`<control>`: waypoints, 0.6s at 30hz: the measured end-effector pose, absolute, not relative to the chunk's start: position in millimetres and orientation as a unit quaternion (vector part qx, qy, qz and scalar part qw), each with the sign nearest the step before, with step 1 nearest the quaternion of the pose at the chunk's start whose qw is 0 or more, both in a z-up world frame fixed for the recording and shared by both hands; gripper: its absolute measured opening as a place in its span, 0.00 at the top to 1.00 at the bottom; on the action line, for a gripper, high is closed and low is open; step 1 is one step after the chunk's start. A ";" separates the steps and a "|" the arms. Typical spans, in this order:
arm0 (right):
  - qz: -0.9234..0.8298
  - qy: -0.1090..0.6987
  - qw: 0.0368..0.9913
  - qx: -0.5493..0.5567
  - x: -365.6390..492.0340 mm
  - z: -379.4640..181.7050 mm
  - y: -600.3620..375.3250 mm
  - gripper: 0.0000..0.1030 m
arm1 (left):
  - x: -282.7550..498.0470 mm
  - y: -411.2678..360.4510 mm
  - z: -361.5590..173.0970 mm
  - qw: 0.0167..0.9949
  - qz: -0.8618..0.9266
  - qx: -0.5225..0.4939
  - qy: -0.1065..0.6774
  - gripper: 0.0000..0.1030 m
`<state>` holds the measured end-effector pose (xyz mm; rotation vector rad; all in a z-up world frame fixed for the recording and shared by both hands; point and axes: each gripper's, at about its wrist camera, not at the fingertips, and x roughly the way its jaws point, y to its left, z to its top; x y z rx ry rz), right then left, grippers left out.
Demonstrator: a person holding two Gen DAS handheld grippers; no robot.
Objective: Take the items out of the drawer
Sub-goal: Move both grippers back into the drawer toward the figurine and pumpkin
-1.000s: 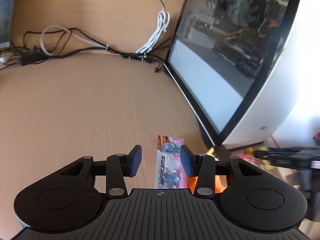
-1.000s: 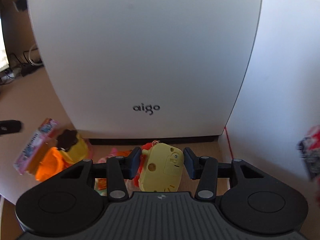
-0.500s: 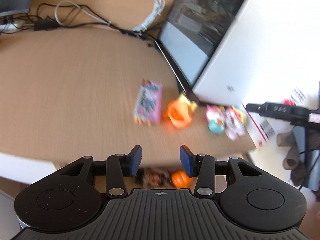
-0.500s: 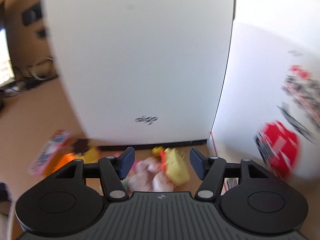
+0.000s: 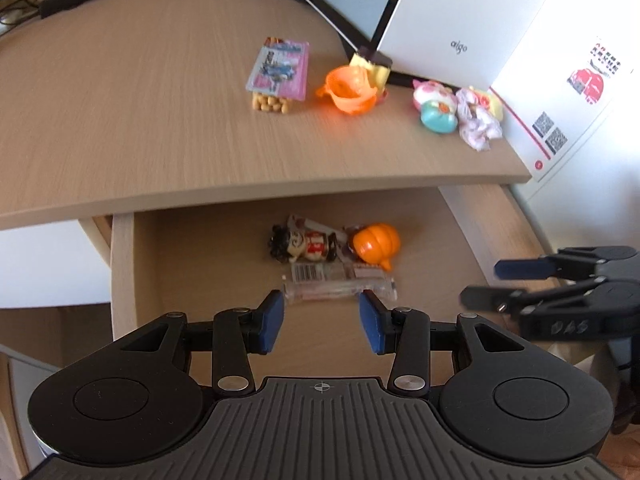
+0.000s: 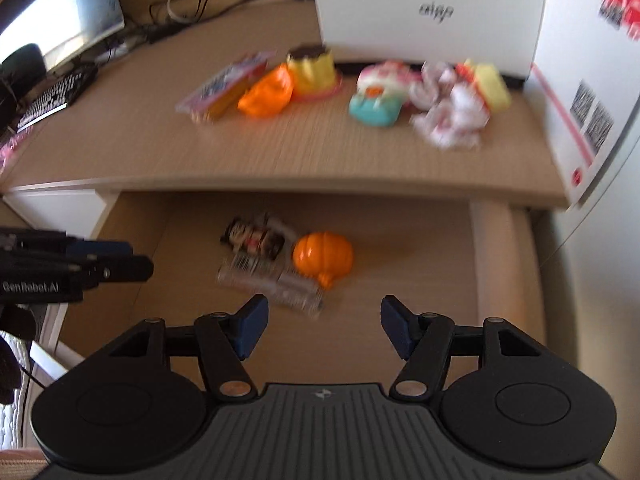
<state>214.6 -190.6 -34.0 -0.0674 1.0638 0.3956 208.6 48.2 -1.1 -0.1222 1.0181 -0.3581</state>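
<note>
The open drawer [image 5: 200, 260] under the desk holds a black-haired figurine [image 5: 304, 245], an orange pumpkin toy [image 5: 374, 245] and a clear wrapped packet [image 5: 340, 286]. My left gripper [image 5: 322, 314] hovers open just in front of the packet, holding nothing. In the right wrist view the pumpkin [image 6: 322, 256], figurine [image 6: 254, 240] and packet [image 6: 272, 284] lie ahead of my right gripper [image 6: 324, 320], which is wide open and empty. Each gripper shows at the edge of the other's view: the right gripper [image 5: 520, 280] and the left gripper [image 6: 80, 268].
On the desk top [image 5: 140, 120] lie a pink snack packet [image 5: 280, 70], an orange toy bowl [image 5: 350, 90], a teal and pink toy [image 5: 436, 106], a crumpled wrapper [image 5: 478, 124] and a yellow toy [image 6: 492, 88]. A white computer case [image 5: 452, 28] and a white box [image 5: 568, 100] stand behind.
Both grippers have drawn back from the desk top and now face the open drawer. The yellow toy that sat between the right fingers now lies on the desk, and the right jaws stand wider.
</note>
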 end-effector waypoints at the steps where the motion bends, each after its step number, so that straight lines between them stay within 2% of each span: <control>1: 0.188 0.508 0.840 -0.042 214.5 -39.1 -187.5 0.39 | 207.3 48.7 -2.2 0.856 -0.169 -0.060 0.486 0.56; 10: 0.206 0.569 0.795 -0.044 213.5 -76.0 -182.2 0.39 | 200.7 53.5 -17.6 0.845 -0.156 -0.077 0.506 0.56; 18: 0.215 0.589 0.777 -0.054 197.2 -87.6 -185.0 0.39 | 208.7 48.1 -29.2 0.842 -0.143 -0.086 0.513 0.56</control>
